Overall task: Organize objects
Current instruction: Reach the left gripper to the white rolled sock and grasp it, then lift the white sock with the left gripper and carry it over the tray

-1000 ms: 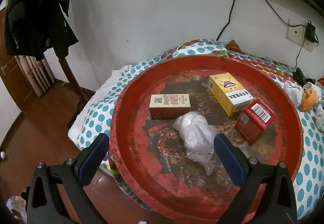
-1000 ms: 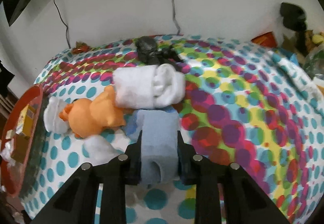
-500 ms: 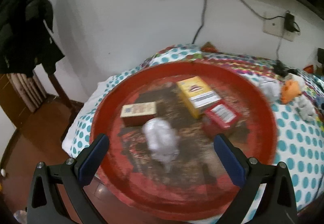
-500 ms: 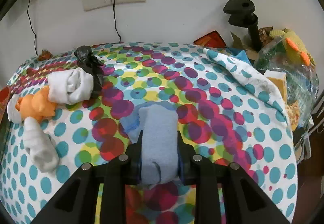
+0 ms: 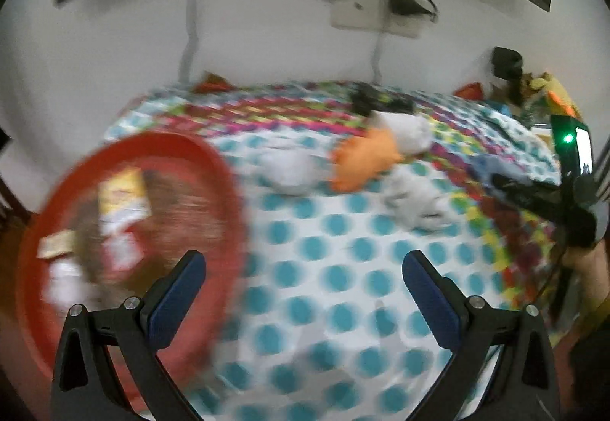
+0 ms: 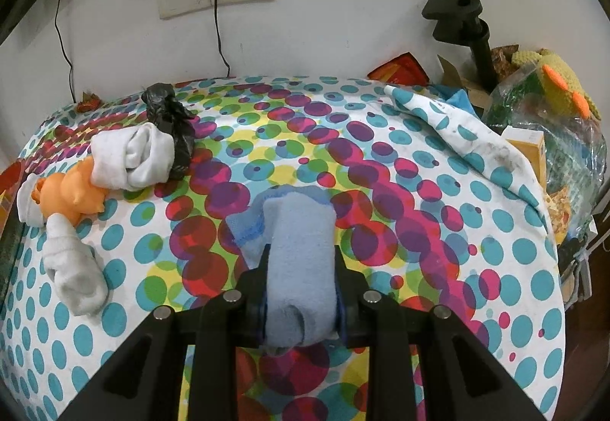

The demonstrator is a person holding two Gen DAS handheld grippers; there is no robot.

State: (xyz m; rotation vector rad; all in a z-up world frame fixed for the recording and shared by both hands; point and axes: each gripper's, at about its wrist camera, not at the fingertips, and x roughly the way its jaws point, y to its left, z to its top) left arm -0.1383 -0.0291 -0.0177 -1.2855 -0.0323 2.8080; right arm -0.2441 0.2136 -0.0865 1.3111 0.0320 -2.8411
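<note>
Left gripper [image 5: 303,284], swung off the tray, gapes; right gripper [image 6: 301,282] clamps the blue sock [image 6: 299,253] lengthwise.

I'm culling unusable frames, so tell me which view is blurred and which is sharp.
Left wrist view: heavy motion blur smears the round red tray, the orange plush toy and the polka-dot cloth; only the open left gripper is crisp. Right wrist view: sharp and evenly lit, with the right gripper shut on the rolled light-blue sock; fisheye bending at the edges.
</note>
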